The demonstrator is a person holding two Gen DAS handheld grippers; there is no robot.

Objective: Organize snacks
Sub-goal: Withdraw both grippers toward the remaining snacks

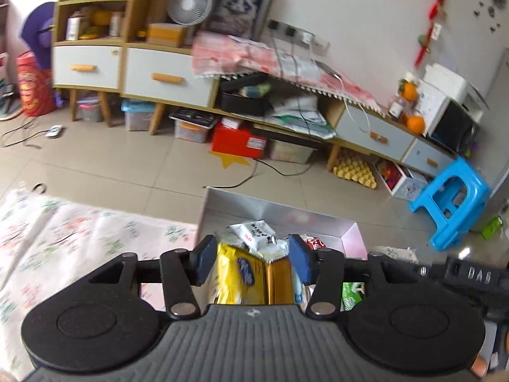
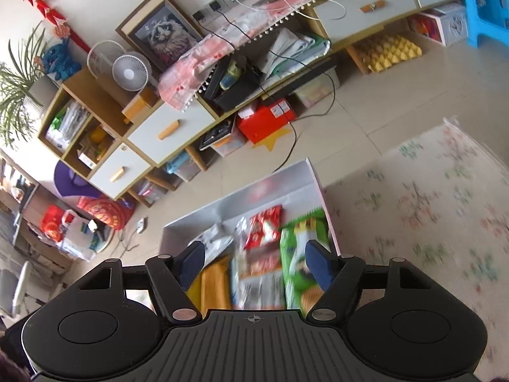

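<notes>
We note both claws poised above the open white box (image 1: 280,213) on the tiled floor, beside the floral mat (image 2: 429,197).

Left claw (image 1: 253,262): jaws part open, released. A yellow snack bag (image 1: 237,273) and a white packet (image 1: 257,234) lie in the box below, seen between the pads; we see no pad pressing on either.

Right claw (image 2: 254,262): jaws wide apart, holding nothing. Below it in the box lie a green snack bag (image 2: 297,254), a red packet (image 2: 265,227) and an orange-yellow bag (image 2: 214,286). The right pad overlaps the green bag in view; whether it touches we cannot tell, the frame being blurred.
</notes>
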